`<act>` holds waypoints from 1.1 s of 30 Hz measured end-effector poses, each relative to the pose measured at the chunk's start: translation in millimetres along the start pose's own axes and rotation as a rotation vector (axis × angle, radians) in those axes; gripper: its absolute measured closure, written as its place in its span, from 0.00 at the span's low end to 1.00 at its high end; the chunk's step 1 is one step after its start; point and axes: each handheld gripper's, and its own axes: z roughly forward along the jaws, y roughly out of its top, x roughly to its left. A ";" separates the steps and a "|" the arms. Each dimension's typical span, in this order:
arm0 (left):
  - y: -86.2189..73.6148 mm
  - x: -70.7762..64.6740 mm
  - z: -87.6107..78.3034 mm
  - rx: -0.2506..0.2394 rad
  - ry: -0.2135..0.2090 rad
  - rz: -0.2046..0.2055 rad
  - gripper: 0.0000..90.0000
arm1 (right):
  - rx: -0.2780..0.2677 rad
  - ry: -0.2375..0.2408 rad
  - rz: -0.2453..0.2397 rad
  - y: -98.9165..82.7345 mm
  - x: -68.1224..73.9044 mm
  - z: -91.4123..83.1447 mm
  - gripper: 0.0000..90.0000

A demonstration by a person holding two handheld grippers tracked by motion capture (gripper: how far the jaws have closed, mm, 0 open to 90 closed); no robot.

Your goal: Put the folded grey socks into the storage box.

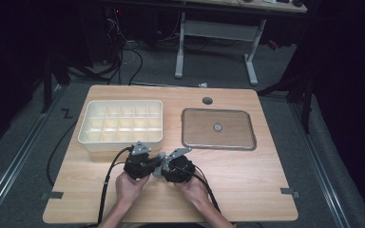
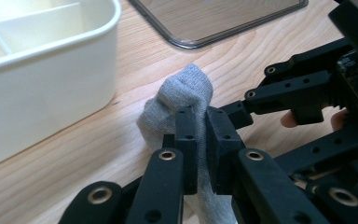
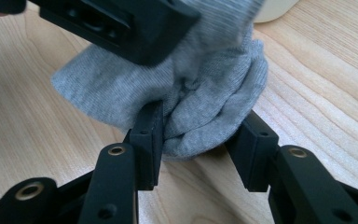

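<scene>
A grey sock is held bunched just above the wooden table, near its front edge. My left gripper is shut on it, pinching a fold of the fabric between its pads. My right gripper faces it from the other side. Its jaws stand on either side of the bunched end, and the pads press into the cloth. In the left gripper view the right gripper's black jaws reach in from the right.
A white compartment box sits just behind and left of the grippers. A shallow rectangular tray holding a small round thing lies behind and to the right. A grommet hole is near the table's far edge.
</scene>
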 end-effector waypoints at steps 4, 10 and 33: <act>3.7 -1.9 11.2 0.015 -0.038 0.007 0.94 | -0.004 0.003 -0.005 -0.6 -0.8 0.1 0.65; 3.2 2.1 21.7 0.028 -0.063 -0.009 0.94 | -0.017 0.024 -0.009 -3.3 -6.7 -0.2 0.65; -0.6 5.4 35.2 0.044 -0.051 0.011 0.93 | -0.086 0.027 -0.013 -17.1 10.8 -34.0 0.76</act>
